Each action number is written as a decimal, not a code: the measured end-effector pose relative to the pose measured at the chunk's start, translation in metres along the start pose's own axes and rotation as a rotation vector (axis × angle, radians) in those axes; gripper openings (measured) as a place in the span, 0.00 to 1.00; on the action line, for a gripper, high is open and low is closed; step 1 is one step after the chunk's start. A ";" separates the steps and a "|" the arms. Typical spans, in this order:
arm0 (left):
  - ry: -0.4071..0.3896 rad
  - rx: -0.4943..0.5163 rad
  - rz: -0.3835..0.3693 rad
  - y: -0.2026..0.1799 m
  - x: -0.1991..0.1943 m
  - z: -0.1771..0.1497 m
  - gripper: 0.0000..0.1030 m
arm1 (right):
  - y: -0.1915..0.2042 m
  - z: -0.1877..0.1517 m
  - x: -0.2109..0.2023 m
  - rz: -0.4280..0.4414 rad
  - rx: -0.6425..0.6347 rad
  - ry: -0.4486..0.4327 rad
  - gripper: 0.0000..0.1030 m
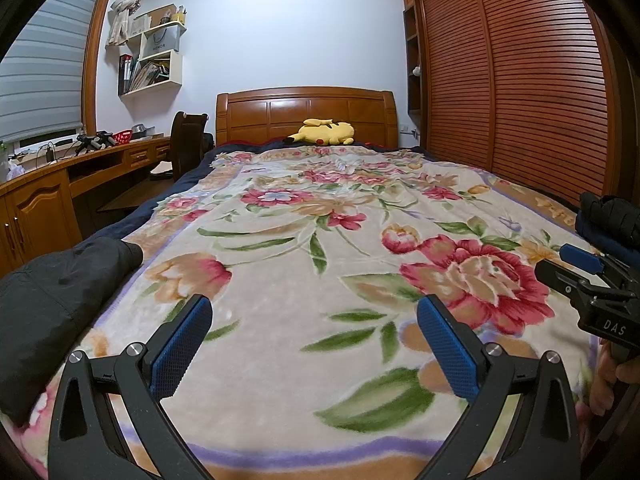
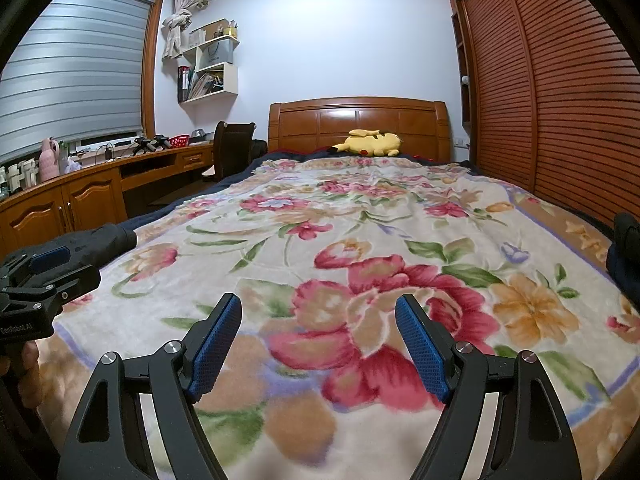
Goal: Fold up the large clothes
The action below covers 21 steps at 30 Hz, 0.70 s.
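A black garment (image 1: 56,292) lies bunched on the bed's left edge, over the floral blanket (image 1: 288,248). In the right wrist view the same black garment (image 2: 100,238) shows past the left gripper's body. Another dark garment (image 1: 612,216) with a blue layer under it sits at the bed's right edge, and its edge (image 2: 626,248) also shows in the right wrist view. My left gripper (image 1: 314,312) hangs open above the blanket, nothing between its blue pads. My right gripper (image 2: 318,312) is open too, over a large red flower, holding nothing.
A yellow plush toy (image 1: 324,133) lies by the wooden headboard (image 1: 306,114). A slatted wooden wardrobe (image 1: 512,80) runs along the right side. On the left stand a wooden desk (image 2: 80,196), a dark chair (image 1: 188,140) and wall shelves (image 1: 156,60). A hand (image 1: 624,372) holds the right gripper's handle.
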<state>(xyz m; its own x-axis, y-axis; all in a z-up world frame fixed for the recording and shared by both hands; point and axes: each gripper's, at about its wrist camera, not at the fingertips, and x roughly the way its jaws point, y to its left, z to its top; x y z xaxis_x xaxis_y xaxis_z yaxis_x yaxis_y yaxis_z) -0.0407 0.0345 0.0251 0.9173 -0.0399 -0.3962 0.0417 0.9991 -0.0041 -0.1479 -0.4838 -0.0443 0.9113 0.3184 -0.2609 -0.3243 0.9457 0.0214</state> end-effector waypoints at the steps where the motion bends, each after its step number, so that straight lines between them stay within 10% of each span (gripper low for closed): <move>1: 0.001 0.001 0.000 0.000 0.000 0.000 0.99 | 0.000 0.000 0.000 0.000 0.000 0.000 0.79; 21: 0.000 0.002 0.001 -0.001 0.000 0.000 0.99 | -0.002 0.000 0.000 0.001 0.001 -0.002 0.79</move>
<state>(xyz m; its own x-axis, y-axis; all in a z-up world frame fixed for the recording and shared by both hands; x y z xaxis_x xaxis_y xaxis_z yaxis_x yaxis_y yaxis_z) -0.0408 0.0338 0.0249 0.9173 -0.0390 -0.3963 0.0417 0.9991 -0.0020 -0.1474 -0.4859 -0.0448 0.9117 0.3192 -0.2586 -0.3246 0.9456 0.0225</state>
